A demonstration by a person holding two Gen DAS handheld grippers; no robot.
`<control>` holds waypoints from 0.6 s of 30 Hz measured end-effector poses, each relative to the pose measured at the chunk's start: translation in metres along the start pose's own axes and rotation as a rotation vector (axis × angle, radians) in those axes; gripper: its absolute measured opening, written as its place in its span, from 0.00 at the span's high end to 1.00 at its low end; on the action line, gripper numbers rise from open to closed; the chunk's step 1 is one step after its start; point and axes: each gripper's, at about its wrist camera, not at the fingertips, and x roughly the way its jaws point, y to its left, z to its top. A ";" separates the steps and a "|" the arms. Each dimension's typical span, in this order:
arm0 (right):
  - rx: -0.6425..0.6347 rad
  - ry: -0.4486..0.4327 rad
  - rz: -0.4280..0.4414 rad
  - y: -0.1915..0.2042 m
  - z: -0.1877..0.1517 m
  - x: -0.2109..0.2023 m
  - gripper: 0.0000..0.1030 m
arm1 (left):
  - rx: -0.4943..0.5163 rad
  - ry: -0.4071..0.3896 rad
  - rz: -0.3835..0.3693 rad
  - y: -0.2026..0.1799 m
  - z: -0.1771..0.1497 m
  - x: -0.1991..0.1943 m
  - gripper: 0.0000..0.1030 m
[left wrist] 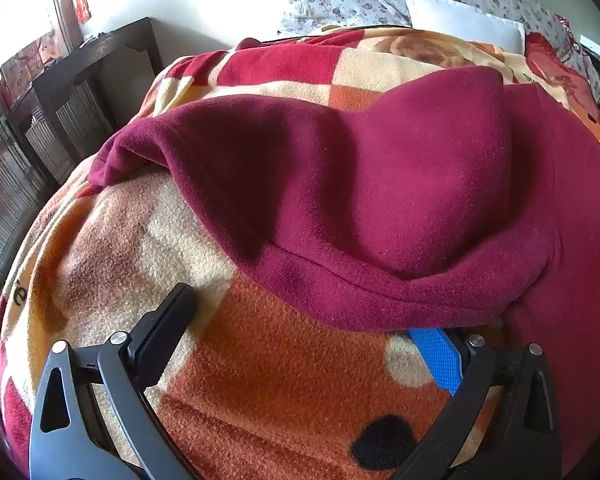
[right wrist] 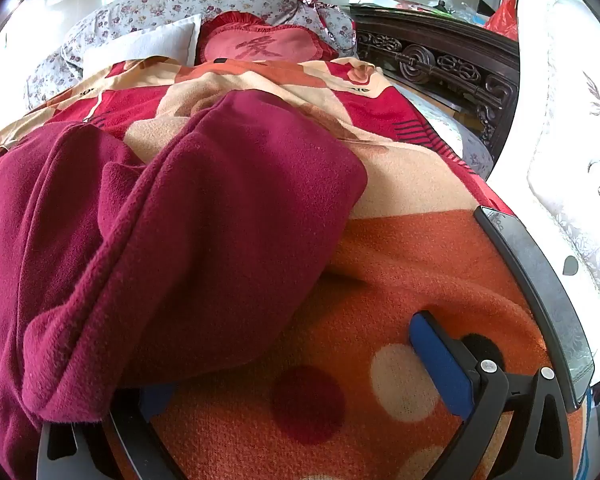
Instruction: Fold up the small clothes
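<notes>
A dark red fleece garment (left wrist: 380, 184) lies on a patterned fleece blanket (left wrist: 260, 380) that covers the bed. The blanket has orange, cream and red fields with round dots.

In the left wrist view, the left gripper (left wrist: 306, 320) points down toward the blanket with its jaws spread wide, and nothing is pressed between them. The black left finger (left wrist: 168, 320) rests on bare blanket, apart from the garment. The tip of the blue-padded right finger (left wrist: 436, 356) is hidden under the thick hem of the garment, which hangs over it. This hem runs across the view from upper left to lower right. Bare blanket remains between the two fingers and below the hem.

In the right wrist view, the right gripper (right wrist: 288, 356) also stands fully released, gripping nothing. Its blue-padded finger (right wrist: 440, 364) lies on the orange part of the blanket, well clear of the cloth. The other finger is mostly covered by the folded edge of the garment (right wrist: 160, 240), which drapes over it at the lower left. To the right of the garment the blanket is free up to the bed edge.

Behind the garment there are a floral pillow (right wrist: 180, 4), a white pillow (right wrist: 148, 46) and a red cushion (right wrist: 260, 46). A carved dark wooden headboard (right wrist: 440, 64) stands at the right, and a dark cabinet (left wrist: 80, 92) beside the bed at the left.
</notes>
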 end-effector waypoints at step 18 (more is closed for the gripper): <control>0.000 -0.001 0.000 -0.001 0.000 0.000 0.00 | -0.005 0.007 -0.001 -0.001 0.000 0.000 0.01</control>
